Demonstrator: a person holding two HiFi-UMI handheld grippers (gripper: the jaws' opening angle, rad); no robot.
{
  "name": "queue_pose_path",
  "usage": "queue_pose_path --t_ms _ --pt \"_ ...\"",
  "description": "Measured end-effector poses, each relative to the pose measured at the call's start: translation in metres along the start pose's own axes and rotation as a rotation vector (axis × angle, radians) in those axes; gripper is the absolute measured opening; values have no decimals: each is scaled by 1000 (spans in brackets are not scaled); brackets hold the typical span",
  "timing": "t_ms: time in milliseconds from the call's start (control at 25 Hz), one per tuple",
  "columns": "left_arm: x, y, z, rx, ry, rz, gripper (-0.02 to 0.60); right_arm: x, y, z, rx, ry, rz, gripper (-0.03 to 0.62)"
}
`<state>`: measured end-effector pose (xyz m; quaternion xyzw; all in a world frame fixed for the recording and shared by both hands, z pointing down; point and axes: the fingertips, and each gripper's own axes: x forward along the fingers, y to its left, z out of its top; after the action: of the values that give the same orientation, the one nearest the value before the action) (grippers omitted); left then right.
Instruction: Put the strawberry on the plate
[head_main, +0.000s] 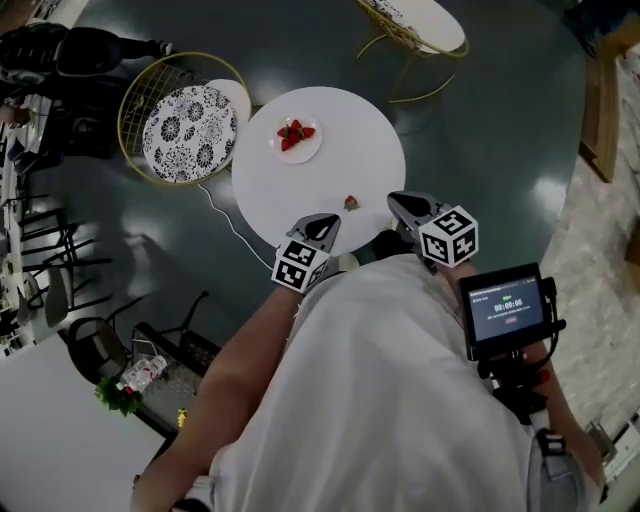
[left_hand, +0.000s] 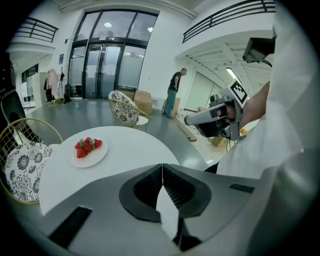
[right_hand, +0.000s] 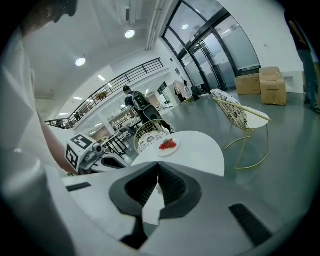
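A single strawberry (head_main: 351, 203) is seen lying on the round white table (head_main: 340, 130), close to its near edge and well apart from the plate (head_main: 300, 157). The plate is set toward the far side and already bears several red berries (head_main: 295, 134). The left gripper (head_main: 325, 226) is held over the near rim of the table, just left of the strawberry. In its own view its jaws are seen pressed together with nothing between them. The right gripper (head_main: 400, 204) is held at the table's edge just right of the strawberry, and its jaws are likewise clenched and empty. The strawberry is thus found between the two tips and is touched by neither. A wire chair (head_main: 150, 95) with a patterned cushion (head_main: 190, 132) is stood against the table's left side.
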<state>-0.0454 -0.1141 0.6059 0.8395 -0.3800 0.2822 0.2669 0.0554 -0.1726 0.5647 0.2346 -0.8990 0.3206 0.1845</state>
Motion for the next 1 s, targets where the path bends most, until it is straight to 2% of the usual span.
queue_pose_path --t_ms 240,920,1000 --pt "33 28 0 23 80 7 8 29 -30 3 39 23 33 8" --pt "70 23 -34 162 282 37 11 23 -46 -14 71 6 40 8" --pt "74 23 -38 193 314 30 55 20 -50 -14 78 1 31 8"
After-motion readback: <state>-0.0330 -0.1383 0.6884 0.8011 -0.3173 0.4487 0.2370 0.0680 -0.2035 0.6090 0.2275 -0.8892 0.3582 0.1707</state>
